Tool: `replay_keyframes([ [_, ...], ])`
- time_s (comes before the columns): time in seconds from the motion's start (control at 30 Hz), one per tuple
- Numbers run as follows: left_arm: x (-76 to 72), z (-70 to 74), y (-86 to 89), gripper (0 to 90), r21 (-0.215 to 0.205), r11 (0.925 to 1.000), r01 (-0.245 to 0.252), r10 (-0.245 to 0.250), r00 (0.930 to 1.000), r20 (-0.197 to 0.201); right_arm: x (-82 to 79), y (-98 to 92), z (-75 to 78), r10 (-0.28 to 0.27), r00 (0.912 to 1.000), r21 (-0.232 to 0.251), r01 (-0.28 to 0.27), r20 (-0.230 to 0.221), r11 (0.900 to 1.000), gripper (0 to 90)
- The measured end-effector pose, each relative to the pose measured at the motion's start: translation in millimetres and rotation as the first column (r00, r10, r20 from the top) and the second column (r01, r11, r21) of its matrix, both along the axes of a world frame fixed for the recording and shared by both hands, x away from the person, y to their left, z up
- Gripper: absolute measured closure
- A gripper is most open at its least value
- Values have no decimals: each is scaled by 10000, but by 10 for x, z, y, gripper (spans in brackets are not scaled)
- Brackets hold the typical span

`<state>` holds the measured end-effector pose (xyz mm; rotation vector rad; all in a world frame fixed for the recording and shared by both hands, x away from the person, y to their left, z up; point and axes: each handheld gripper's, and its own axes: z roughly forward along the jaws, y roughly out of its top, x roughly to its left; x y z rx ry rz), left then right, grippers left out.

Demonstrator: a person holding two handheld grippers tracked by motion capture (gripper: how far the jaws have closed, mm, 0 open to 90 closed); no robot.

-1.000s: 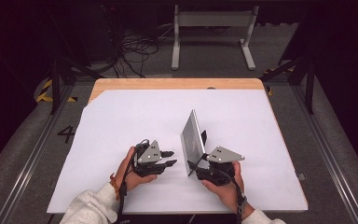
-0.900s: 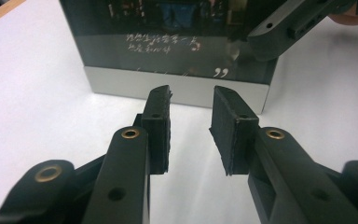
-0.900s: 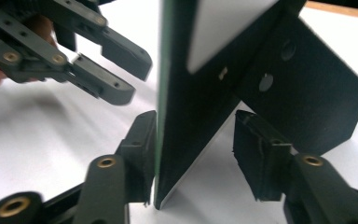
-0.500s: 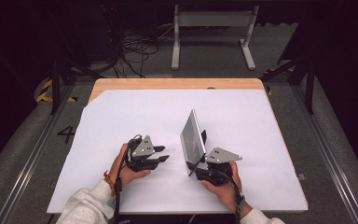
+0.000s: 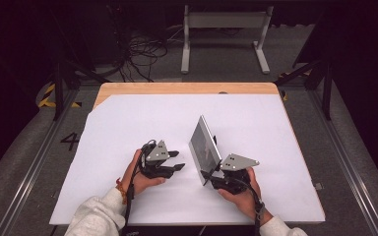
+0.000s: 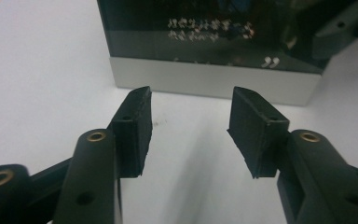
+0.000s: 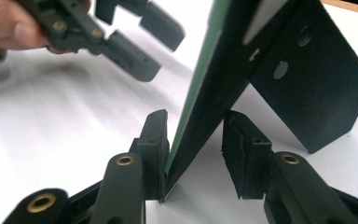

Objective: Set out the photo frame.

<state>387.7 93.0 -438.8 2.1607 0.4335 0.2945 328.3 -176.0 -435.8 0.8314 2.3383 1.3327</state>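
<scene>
The high view looks forward and down over the whole white table (image 5: pixel 128 128). Each gripper view sits low and close between its jaws, and both share the upright picture frame (image 6: pixel 214 42).

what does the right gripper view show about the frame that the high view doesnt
Right gripper view: the picture frame stands with its edge between the right gripper's jaws. One pad touches it; a gap remains on the other side. A black back stand props it from behind.

High view: the whole white table, both hands with sleeves, and the frame tilted at the right gripper.

Both: the left gripper, open and close to the frame's front, not touching it.
</scene>
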Motion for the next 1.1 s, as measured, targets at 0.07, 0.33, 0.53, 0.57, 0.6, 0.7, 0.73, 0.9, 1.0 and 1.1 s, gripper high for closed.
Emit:
replay_keyframes([
  [0.07, 32, 8, -36, 469, -119, 9999, 5, -5, 10000, 21, 15, -25, -1, 75, 9999, 60, -75, -66, 10000, 625],
  [0.33, 142, -7, -88, 314, -65, 10000, -63, 64, 9999, 149, -4, -75, 9, -35, 9999, -7, 35, 129, 10000, 609],
  [0.53, 190, -12, -66, 236, -21, 9997, -252, 253, 9996, 153, -43, -106, 36, -345, 9986, 363, 331, 389, 9988, 575],
  [0.57, 195, -15, -63, 228, -20, 9996, -287, 287, 9995, 109, -50, -119, 46, -402, 9981, 493, 379, 462, 9981, 585],
  [0.6, 204, -18, -61, 221, -64, 9996, -263, 264, 9996, 92, -55, -134, 56, -394, 9978, 622, 361, 528, 9974, 596],
  [0.7, 222, -30, -73, 204, -130, 9996, -240, 240, 9997, 18, -59, -151, 78, -288, 9981, 757, 246, 547, 9968, 648],
  [0.73, 229, -33, -78, 199, -149, 9996, -240, 240, 9997, -10, -61, -147, 77, -221, 9983, 762, 179, 539, 9969, 659],
  [0.9, 256, -56, -130, 186, -108, 9997, -218, 217, 9997, -63, -55, -152, 88, -307, 9984, 691, 273, 482, 9972, 681],
  [1.0, 263, -66, -159, 183, -23, 9999, -152, 152, 9999, -69, -21, -217, 93, -282, 9991, 786, 257, 305, 9966, 716],
  [1.1, 274, -67, -185, 182, 50, 9999, -155, 155, 9999, -68, 1, -253, 94, -212, 9996, 847, 195, 189, 9962, 723],
])
